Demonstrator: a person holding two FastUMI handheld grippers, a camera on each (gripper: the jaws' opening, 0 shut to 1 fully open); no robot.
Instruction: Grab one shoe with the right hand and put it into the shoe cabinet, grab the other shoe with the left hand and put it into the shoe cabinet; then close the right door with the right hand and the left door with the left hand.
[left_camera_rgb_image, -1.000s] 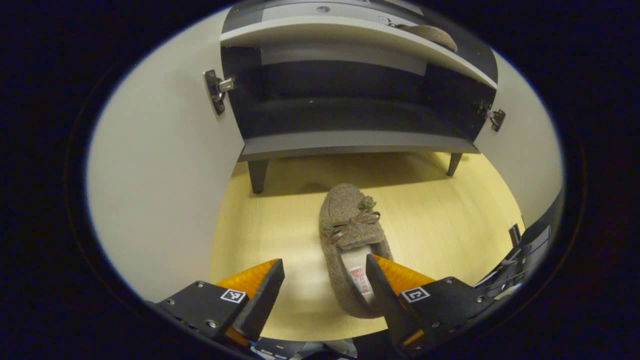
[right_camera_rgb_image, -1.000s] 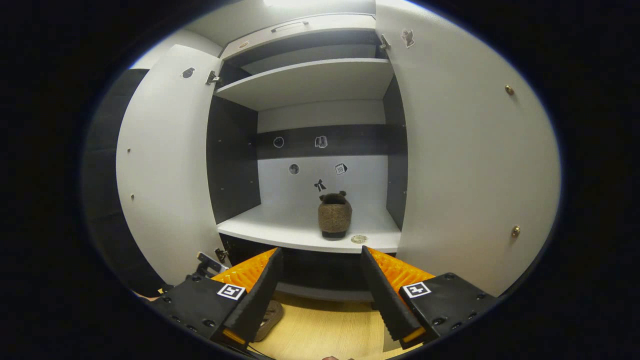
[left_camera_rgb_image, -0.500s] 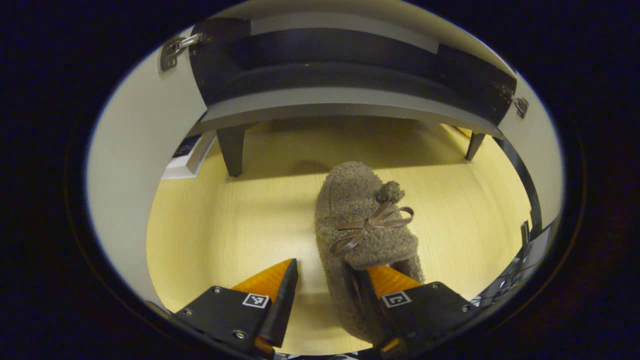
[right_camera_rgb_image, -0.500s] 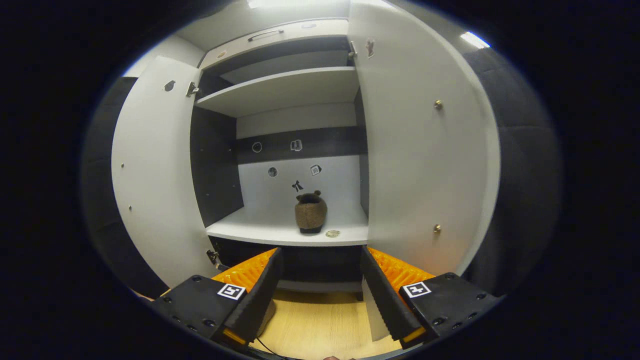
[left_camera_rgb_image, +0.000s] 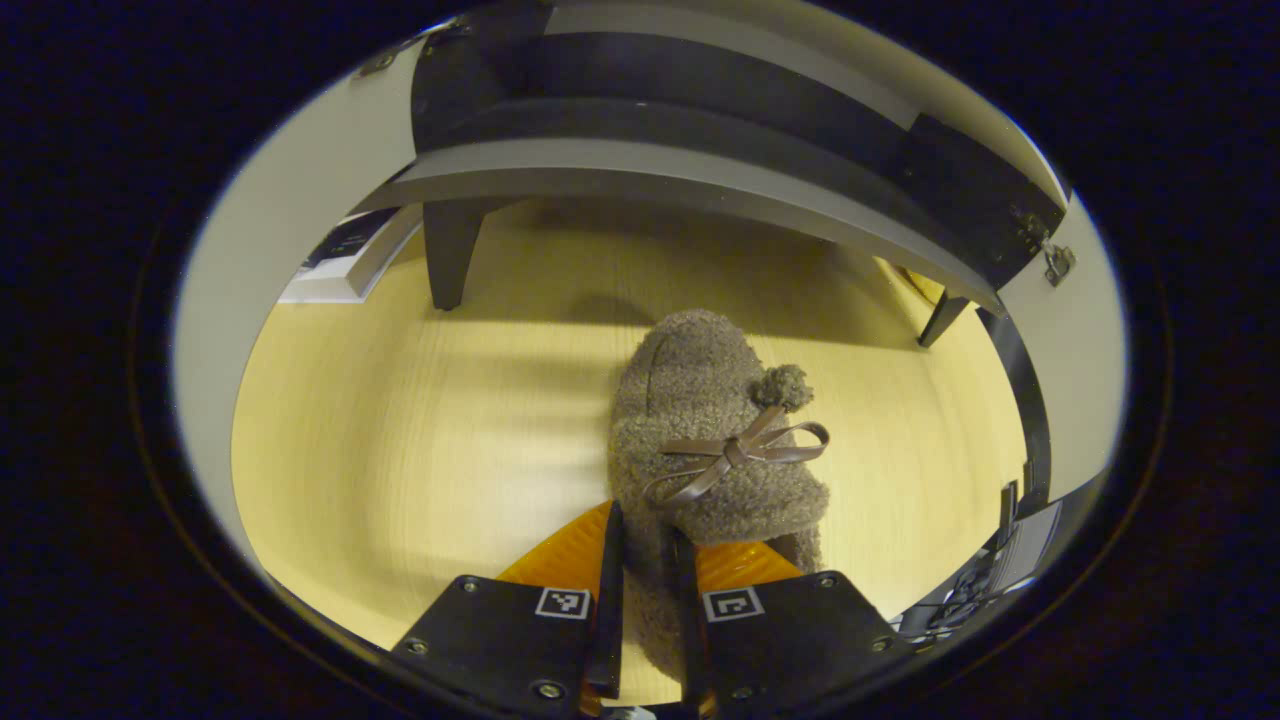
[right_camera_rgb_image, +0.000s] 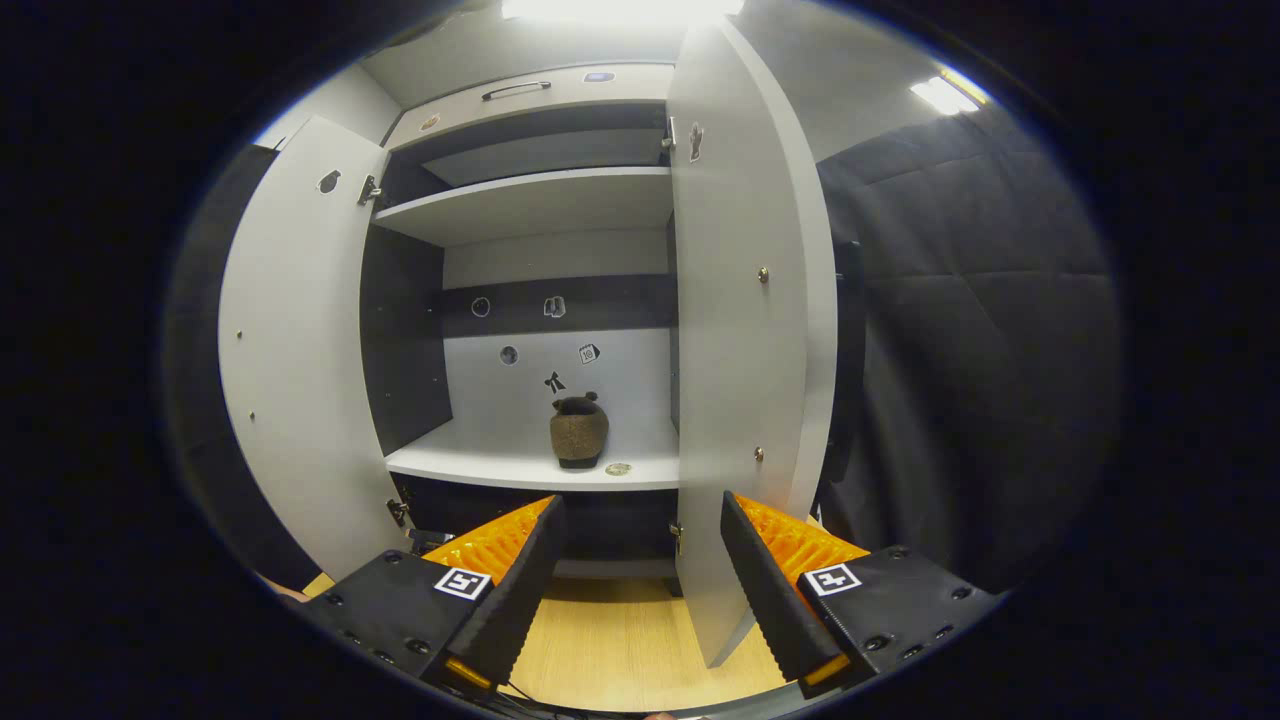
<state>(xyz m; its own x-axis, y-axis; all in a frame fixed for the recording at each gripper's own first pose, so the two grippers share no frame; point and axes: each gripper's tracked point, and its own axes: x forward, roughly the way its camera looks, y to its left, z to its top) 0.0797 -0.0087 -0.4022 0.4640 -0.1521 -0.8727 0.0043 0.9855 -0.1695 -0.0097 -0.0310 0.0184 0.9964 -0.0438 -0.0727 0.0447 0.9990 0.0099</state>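
You are on the second shoe: it lies on the floor before the cabinet, your left gripper fingers pinching its heel wall. Right gripper fingers spread wide, holding nothing. Next, lift it to the shelf beside the first shoe.

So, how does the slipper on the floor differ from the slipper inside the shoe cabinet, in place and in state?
The slipper on the floor lies on the yellow wooden floor in front of the cabinet; the slipper on the shelf stands on a white shelf inside it. The left claw pinches the floor slipper's rim at its opening; the shelf slipper stands free, and the right claw is open. Both are brown and fuzzy.
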